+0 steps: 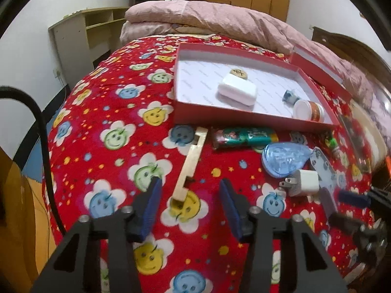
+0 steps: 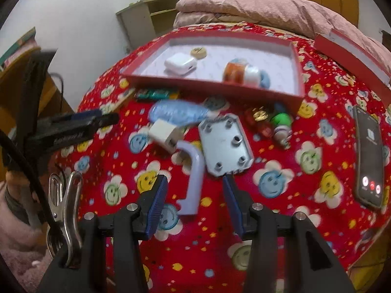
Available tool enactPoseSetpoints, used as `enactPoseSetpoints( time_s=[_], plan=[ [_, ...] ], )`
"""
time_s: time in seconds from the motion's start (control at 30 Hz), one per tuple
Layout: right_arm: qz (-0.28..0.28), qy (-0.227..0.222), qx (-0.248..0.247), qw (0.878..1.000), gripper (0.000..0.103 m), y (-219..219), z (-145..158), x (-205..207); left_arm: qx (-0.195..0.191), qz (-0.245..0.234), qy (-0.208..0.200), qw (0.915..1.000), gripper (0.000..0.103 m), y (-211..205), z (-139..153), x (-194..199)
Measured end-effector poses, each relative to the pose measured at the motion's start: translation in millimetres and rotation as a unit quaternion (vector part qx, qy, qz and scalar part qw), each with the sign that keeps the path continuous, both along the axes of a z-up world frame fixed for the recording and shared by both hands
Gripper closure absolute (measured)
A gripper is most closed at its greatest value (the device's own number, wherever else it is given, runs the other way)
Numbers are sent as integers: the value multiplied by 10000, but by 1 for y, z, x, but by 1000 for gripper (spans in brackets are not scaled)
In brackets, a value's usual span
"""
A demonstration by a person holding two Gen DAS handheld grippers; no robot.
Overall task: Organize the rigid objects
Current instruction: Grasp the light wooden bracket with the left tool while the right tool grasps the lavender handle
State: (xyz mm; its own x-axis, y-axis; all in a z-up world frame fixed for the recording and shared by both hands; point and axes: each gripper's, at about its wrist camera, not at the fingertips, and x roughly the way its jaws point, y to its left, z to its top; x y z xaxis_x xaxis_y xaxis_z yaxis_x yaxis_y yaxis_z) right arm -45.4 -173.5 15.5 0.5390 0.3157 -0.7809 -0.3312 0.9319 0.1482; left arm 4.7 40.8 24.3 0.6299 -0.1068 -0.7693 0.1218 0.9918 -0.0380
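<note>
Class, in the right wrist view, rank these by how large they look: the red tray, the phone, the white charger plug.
1. red tray
2. phone
3. white charger plug
The phone lies nearer than the tray, yet the order holds.

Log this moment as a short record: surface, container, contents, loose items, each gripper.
surface: red smiley-print bedspread
container: red box, open
contents: white case, round token, small jar
loose: wooden strip, white charger plug, blue teardrop piece, grey plate, lilac handle, phone
left gripper: open, astride the strip
right gripper: open, astride the handle
</note>
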Motion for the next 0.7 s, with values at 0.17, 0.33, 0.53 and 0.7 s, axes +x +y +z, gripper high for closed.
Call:
enactPoseSetpoints(
  time_s=[0.17,0.33,0.53,0.7],
  plan=[
    [-81,9,-158,9998,66,7,-12,1,95,20,-67,9999,87,-2,-3,5],
    [-267,-87,-321,9991,86,1,-12,2,-32,-247,32,9997,91,-5,-4,-6],
    [-240,-25,-227,9995,87,-7,-10,-4,-124,-653,209,9976,91,-15,-7,-30],
    [-111,74,-210,9997,80,-10,-11,-11,94,-713,232,9971,59,-18,-7,-44]
  ],
)
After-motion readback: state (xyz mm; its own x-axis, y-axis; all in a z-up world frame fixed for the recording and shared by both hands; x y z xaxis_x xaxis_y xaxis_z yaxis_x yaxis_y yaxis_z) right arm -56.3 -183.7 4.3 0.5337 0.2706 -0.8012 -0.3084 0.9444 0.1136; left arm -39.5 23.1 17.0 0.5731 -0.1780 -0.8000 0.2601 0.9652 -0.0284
